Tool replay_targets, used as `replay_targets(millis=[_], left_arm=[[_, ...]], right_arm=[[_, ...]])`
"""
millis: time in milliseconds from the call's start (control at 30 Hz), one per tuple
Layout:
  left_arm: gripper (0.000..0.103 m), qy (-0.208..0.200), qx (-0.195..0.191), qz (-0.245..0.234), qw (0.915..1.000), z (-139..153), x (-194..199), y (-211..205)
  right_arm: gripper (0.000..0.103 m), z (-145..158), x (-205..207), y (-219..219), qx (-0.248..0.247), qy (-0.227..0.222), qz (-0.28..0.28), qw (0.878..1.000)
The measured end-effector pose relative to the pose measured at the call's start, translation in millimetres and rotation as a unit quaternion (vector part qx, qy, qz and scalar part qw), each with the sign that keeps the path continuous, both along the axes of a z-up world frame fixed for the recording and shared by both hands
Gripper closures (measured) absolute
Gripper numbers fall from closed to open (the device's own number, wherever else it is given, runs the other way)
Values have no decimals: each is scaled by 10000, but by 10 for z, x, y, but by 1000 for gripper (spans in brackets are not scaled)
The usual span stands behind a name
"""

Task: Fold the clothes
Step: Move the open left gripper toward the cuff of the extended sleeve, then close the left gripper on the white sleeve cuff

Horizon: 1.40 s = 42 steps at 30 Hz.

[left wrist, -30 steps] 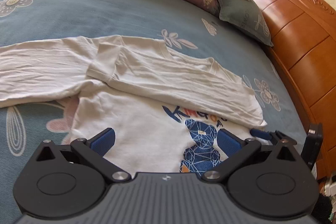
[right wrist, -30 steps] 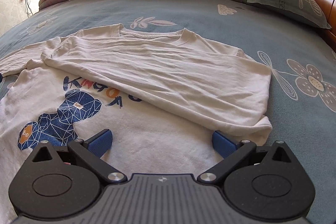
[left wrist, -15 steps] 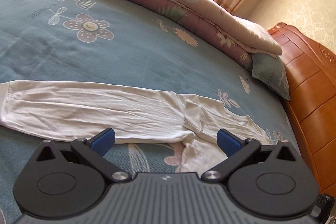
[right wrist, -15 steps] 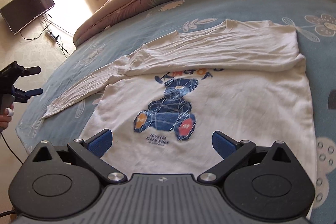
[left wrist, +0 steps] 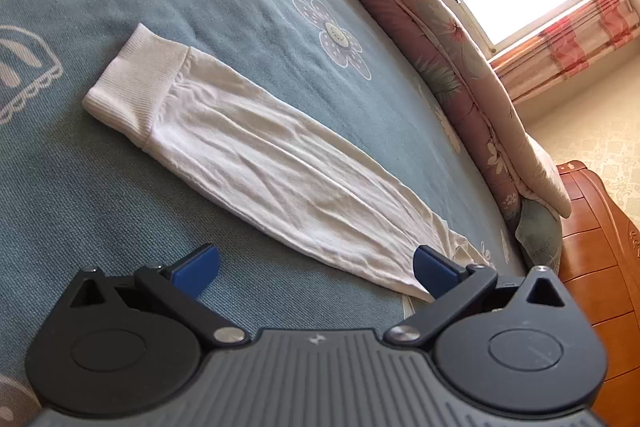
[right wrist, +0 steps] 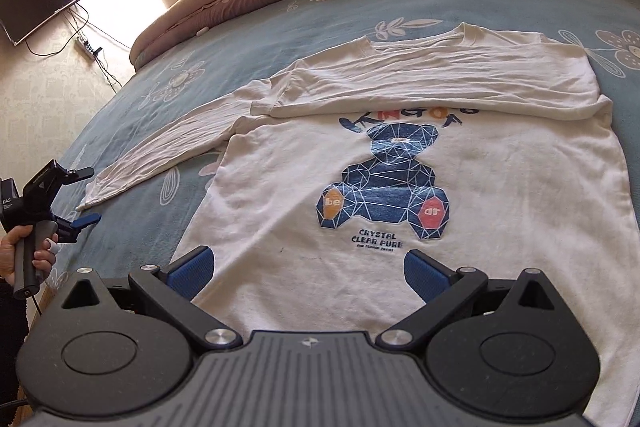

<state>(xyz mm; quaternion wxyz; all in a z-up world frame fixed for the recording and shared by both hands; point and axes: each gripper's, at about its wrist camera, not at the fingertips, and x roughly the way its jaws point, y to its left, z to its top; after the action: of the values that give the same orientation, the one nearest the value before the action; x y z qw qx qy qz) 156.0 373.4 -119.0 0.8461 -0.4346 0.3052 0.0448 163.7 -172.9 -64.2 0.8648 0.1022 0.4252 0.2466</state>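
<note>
i have a white long-sleeved shirt spread face up on the blue flowered bedspread, the bear print toward me and one sleeve already folded across the chest. the other sleeve lies stretched out flat to the side, well clear of the body panel, ending in a ribbed cuff.

the cloth looks thin, light and limp — it will drape and crease wherever i drag it, and it won't hold a shape on its own. the bedspread has some texture, so i judge the shirt will stay put rather than slide. the cuff is the thickest, firmest part and the obvious place to pinch; a grab at mid-sleeve would just bunch the fabric.

my left gripper hangs low over the bedspread beside the near edge of the outstretched sleeve, tilted so the sleeve runs diagonally across its view. its blue pads stand wide apart with nothing between them. in the right wrist view i can see it from the side, held by a hand at the bed's edge, just short of the cuff.

my right gripper hovers above the hem end of the shirt, looking up its length, pads spread wide and empty too.
</note>
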Motion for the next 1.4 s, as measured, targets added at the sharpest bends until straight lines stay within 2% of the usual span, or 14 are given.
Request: replay_targets(millis=[100,367,567,800,967,1167,1400], left_arm=[[1,-283,-16,8,9996,-62,20,33],[1,-840,453,36,9954,-124,116,-4],[1,-969,878,137,9913,-97,228,-27],[1,-892,892,518,9907,-71,378,-129],[1,-980,1519,218,9833,-94,431,-272],[1,-1001,1120,682,9863,-81,634,-67],[1,-1409,759,576,9854,146,566,-186]], right_arm=[[0,24,5,81,-70,-29,-11,10000],[0,20,54,203,-243,51,-85,9997],[0,-3,87,286,-337,66,-41,9994],[0,-34,88,335,-370,101,-18,9993],[0,-34,108,312,-375,100,-50,9992],[0,-24,83,290,-378,64,-57,9992],[0,0,76,220,-367,-11,-64,9993]])
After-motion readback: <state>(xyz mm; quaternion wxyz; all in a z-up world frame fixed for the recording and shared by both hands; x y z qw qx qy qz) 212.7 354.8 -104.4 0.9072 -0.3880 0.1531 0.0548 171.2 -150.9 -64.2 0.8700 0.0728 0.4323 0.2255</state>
